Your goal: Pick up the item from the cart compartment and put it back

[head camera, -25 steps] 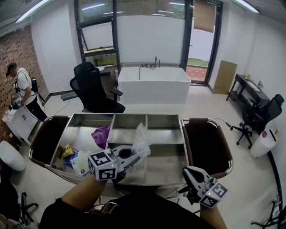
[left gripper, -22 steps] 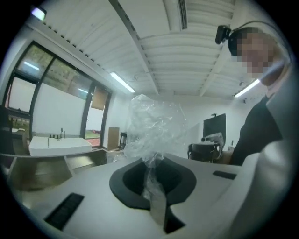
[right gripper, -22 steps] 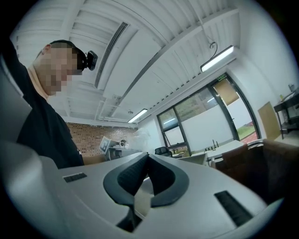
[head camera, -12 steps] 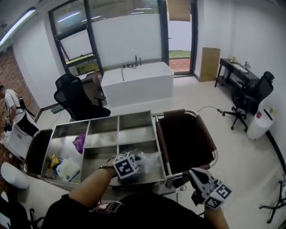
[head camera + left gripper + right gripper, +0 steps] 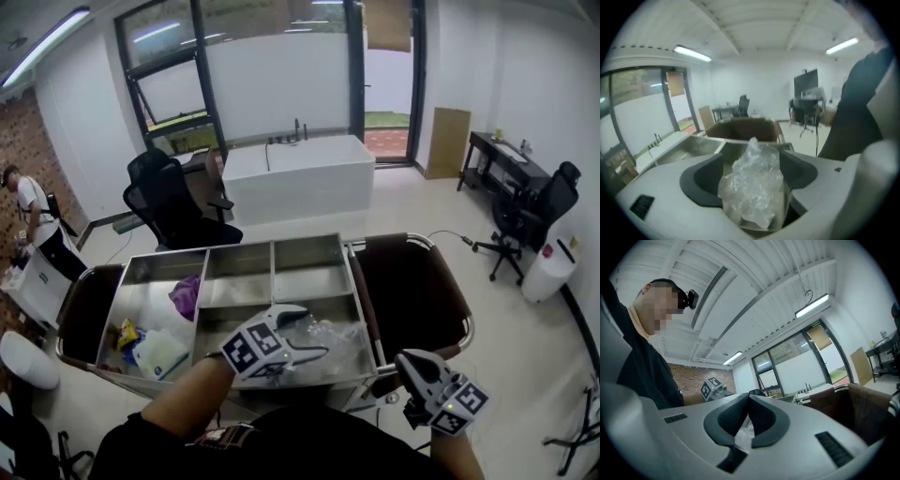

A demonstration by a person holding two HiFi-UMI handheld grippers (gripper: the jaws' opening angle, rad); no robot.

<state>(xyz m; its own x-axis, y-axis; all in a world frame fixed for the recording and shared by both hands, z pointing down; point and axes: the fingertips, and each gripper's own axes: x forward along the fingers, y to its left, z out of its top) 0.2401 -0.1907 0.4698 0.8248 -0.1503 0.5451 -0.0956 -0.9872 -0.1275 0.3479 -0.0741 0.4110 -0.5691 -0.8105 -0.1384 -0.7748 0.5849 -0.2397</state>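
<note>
Since a second ago the bag (image 5: 339,336) has been lowered from above the cart (image 5: 281,246) into its near compartment (image 5: 216,328). The left gripper (image 5: 314,331) has been brought down with it and is now held just over that compartment.

Its jaws are seen spread apart in the head view. In the left gripper view the crumpled clear bag stands between them and fills most of the gap; whether the pads press on it cannot be told. The right gripper (image 5: 409,364) is held off the cart's near right corner, apart from the cart, much where it was half a second ago. Its jaws are pressed together at the tips, with nothing between them.

The cart's far left compartment is shown only by the head view, with purple, yellow and white items (image 5: 155,333) lying in it. The brown side flap (image 5: 743,127) at the cart's right end is seen beyond the bag in the left gripper view. The left gripper's marker cube (image 5: 712,387) is seen from the side in the right gripper view.
</note>
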